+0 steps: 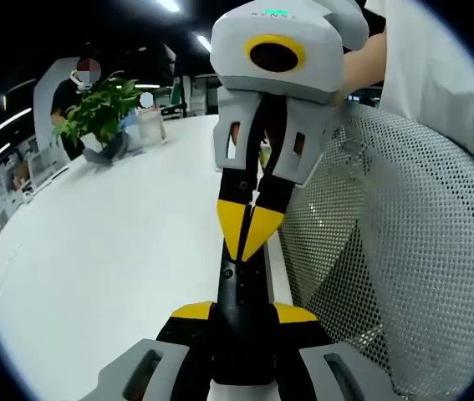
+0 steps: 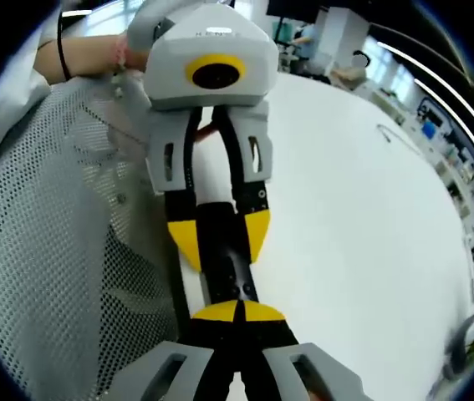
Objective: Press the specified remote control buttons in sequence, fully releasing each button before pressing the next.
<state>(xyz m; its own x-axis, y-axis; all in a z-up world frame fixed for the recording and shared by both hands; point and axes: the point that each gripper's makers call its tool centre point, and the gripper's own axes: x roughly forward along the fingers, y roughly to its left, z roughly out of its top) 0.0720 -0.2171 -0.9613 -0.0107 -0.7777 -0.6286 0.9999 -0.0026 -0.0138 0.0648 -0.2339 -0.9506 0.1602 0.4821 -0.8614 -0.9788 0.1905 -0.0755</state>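
Note:
A slim black remote control [image 1: 241, 284] is clamped across its width by my left gripper [image 1: 243, 313], with one yellow tip on each side of it. My right gripper [image 1: 251, 230] comes in from the opposite end, its two yellow tips shut together into a point that rests on the remote's face. In the right gripper view, the shut right gripper [image 2: 238, 312] touches the remote [image 2: 226, 271] near its small buttons. The left gripper [image 2: 220, 234] holds the far part of the remote there. Whether a button is pushed down is not visible.
A white table [image 1: 119, 242] spreads below and to the left. A white mesh chair back [image 1: 404, 267] stands close beside the grippers. A potted plant [image 1: 99, 109] and a seated person [image 1: 73, 92] are at the table's far end. A person's forearm [image 2: 78, 50] holds the left gripper.

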